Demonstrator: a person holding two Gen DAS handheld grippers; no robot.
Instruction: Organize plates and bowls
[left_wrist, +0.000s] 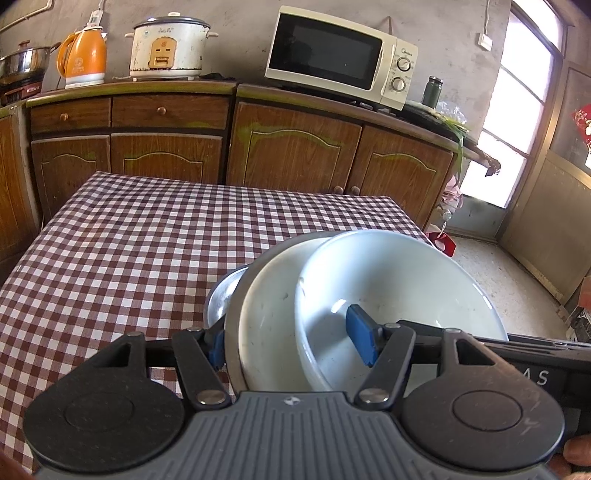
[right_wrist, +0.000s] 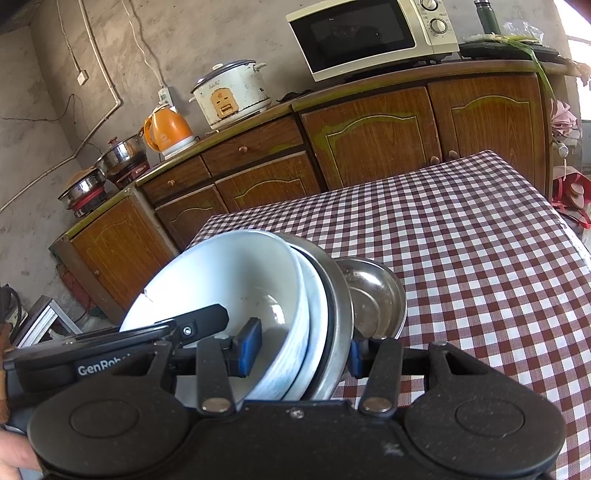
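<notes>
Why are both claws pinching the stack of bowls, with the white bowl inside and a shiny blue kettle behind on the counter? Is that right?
Nearly right. The kettle is orange, not blue, as the left wrist view shows. The rest holds: the left claw and right claw both pinch the tilted stack, with the round white ceramic bowl innermost and the wooden counter behind.

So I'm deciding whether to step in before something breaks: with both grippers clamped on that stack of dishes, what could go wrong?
1. The white bowl sits tilted in the stack, not nested flat, and could slide out.
2. Left gripper and right gripper each pinch several rims at once; uneven pulling could split the stack.
3. The small steel bowl lies outside both grips and may drop.
</notes>
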